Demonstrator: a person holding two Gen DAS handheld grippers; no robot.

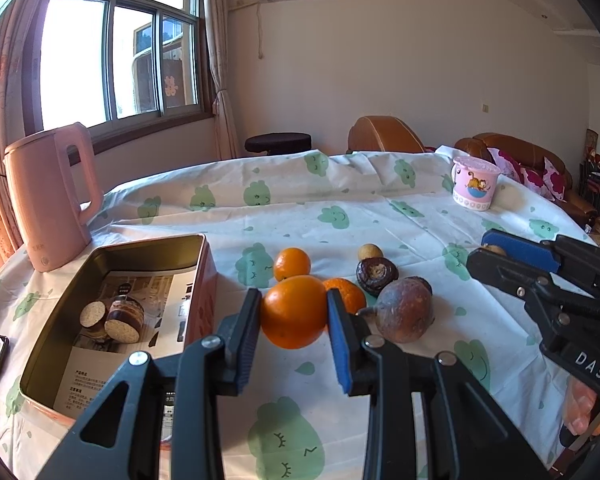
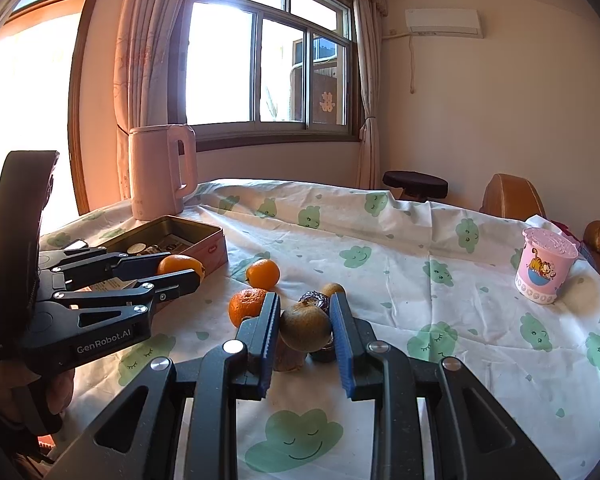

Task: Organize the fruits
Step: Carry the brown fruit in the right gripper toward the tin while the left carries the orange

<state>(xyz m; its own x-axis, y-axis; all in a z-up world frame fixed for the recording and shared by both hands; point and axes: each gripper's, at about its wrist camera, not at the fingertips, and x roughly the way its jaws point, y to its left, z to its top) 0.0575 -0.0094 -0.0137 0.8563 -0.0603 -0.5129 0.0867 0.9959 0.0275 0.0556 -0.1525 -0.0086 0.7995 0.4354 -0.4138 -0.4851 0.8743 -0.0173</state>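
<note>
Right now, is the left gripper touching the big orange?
Touching. The left wrist view shows the left gripper shut on the big orange, both pads pressed against its sides.

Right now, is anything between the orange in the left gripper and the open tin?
Nothing visible. The left gripper holds the orange beside the open tin, with only bare tablecloth between them.

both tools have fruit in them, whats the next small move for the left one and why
Probably lift the left tool and carry its orange left, over the open tin. The orange is clamped between the fingers, the tin sits just beside it with room inside, and the right tool is busy holding a brownish fruit.
</note>
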